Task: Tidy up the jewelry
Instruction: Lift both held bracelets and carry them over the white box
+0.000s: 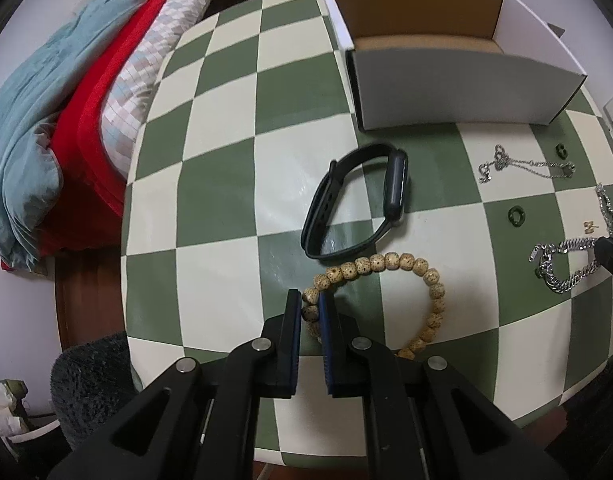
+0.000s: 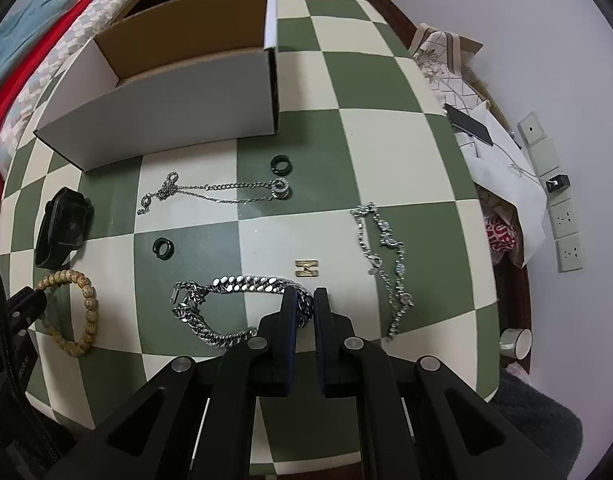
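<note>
My left gripper (image 1: 310,304) is shut on the wooden bead bracelet (image 1: 402,264), gripping its left side on the table; the bracelet also shows in the right wrist view (image 2: 88,300). My right gripper (image 2: 305,304) is shut on the chunky silver chain bracelet (image 2: 234,284), which also shows in the left wrist view (image 1: 562,268). A black smartwatch (image 1: 358,200) lies beyond the beads. An open white cardboard box (image 1: 450,88) (image 2: 162,112) stands at the far side, empty as far as I can see.
On the green-and-cream checkered table (image 2: 386,140) lie a thin silver chain (image 2: 226,192), a silver link necklace (image 2: 390,264), two dark green rings (image 2: 280,164) (image 2: 163,247) and a small gold clasp (image 2: 306,268). Bedding (image 1: 66,120) lies left; a cup (image 2: 516,342) sits right.
</note>
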`<control>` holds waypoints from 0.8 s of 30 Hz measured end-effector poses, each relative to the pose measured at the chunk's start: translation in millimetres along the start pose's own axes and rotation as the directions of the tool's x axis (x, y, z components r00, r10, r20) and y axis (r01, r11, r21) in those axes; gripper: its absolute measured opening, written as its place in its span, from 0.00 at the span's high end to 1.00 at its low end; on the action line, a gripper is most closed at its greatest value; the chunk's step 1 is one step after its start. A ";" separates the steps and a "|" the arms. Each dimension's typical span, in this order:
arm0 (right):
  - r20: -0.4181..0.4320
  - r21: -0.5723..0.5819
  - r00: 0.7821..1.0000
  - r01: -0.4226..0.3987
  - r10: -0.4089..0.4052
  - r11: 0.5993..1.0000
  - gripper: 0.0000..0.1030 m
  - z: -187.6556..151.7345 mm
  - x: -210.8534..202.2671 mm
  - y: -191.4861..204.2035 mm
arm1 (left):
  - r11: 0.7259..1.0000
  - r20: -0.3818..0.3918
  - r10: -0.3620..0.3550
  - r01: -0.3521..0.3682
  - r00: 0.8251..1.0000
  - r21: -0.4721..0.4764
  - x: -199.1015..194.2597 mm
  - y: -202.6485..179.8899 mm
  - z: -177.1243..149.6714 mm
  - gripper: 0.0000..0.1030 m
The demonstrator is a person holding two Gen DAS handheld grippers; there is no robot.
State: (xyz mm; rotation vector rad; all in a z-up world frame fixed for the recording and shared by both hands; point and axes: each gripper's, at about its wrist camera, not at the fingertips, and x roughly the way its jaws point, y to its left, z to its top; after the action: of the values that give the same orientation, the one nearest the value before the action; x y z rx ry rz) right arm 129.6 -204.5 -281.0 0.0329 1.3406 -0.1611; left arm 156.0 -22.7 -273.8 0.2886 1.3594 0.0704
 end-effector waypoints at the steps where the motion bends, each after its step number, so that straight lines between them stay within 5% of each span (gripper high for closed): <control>1: 0.006 0.002 1.000 0.001 -0.001 1.000 0.92 0.5 -3.0 -1.8 | 1.000 0.006 -0.002 0.002 1.000 -0.003 -3.1 0.9 0.3 0.94; 13: 0.120 0.030 0.993 -0.014 0.010 0.999 0.92 6.5 -57.5 -22.9 | 0.999 0.134 -0.019 0.023 0.991 -0.031 -65.4 11.5 5.6 0.94; 24: 0.244 0.026 0.968 -0.067 0.059 0.997 0.92 22.8 -121.4 -27.1 | 0.996 0.262 -0.063 0.079 0.963 -0.049 -127.6 15.8 27.7 0.94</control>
State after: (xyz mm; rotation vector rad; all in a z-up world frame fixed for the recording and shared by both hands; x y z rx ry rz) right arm 121.5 -222.0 -156.1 0.0818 1.0909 -0.1299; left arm 157.5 -39.6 -143.4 0.1912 1.1028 0.0117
